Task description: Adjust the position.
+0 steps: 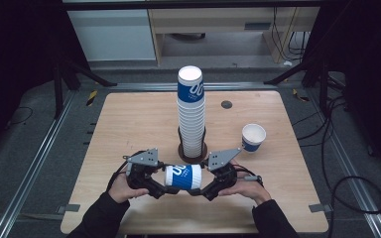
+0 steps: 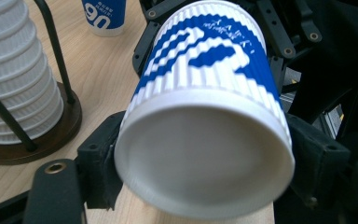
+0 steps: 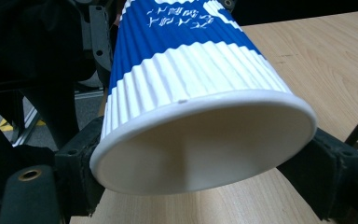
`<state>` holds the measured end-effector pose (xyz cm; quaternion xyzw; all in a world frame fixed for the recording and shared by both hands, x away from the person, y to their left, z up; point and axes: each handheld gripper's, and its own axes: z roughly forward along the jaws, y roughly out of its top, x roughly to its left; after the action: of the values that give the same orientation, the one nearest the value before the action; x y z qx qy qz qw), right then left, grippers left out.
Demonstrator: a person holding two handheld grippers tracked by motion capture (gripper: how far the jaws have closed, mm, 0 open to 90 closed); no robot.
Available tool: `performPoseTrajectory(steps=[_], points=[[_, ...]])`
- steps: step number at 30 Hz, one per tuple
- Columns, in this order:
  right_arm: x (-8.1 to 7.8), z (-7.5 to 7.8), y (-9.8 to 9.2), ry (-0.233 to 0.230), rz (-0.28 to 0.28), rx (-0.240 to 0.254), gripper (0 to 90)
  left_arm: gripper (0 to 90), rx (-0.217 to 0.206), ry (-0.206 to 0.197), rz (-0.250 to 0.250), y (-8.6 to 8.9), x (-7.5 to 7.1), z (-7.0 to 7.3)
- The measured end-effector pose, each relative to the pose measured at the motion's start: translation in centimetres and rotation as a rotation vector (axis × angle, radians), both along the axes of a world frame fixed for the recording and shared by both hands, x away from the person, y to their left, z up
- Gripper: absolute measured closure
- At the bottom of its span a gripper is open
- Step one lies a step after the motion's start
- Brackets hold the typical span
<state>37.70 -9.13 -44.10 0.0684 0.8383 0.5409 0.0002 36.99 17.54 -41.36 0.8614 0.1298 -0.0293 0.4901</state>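
Observation:
A blue-and-white ribbed paper cup point(image 1: 183, 177) lies on its side just above the front of the wooden table point(image 1: 129, 124), held between both grippers. My left gripper point(image 1: 161, 189) is shut on its base end; in the left gripper view the cup's closed bottom point(image 2: 205, 158) faces the camera with a black jaw pressed on each side. My right gripper point(image 1: 202, 189) is shut on the rim end; in the right gripper view the cup's open mouth point(image 3: 205, 149) faces the camera and both jaws touch the rim.
A tall stack of matching cups point(image 1: 191, 111) stands in a wire holder on a dark round base point(image 2: 37, 140), just behind the held cup. A single upright cup point(image 1: 253, 137) sits to the right. A dark grommet point(image 1: 226, 104) marks the table's far side.

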Motion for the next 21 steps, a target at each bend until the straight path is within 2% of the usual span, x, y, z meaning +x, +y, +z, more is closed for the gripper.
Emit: performPoseTrajectory(steps=[6,9,10,14,18,21], points=[[0.2,0.5,-0.8,-0.009,-0.024,-0.004,16.5,20.6,0.008,-0.021,0.025,0.8,0.1,0.5],[0.3,0.7,-1.2,-0.021,-0.041,-0.018,16.4,19.1,0.050,-0.032,0.032,1.1,0.3,0.4],[0.3,0.7,-1.3,-0.023,-0.044,-0.032,16.4,18.8,0.062,-0.025,0.025,1.1,0.4,0.3],[0.3,0.3,-1.3,-0.045,-0.059,-0.104,16.2,17.4,0.129,-0.038,0.012,0.6,0.4,-0.3],[0.2,-0.3,-0.7,-0.044,-0.042,-0.175,16.2,16.5,0.198,-0.060,0.003,-0.1,0.2,-0.9],[0.0,-0.8,0.0,-0.048,-0.027,-0.222,16.2,16.4,0.232,-0.068,-0.012,-0.7,0.1,-1.2]])
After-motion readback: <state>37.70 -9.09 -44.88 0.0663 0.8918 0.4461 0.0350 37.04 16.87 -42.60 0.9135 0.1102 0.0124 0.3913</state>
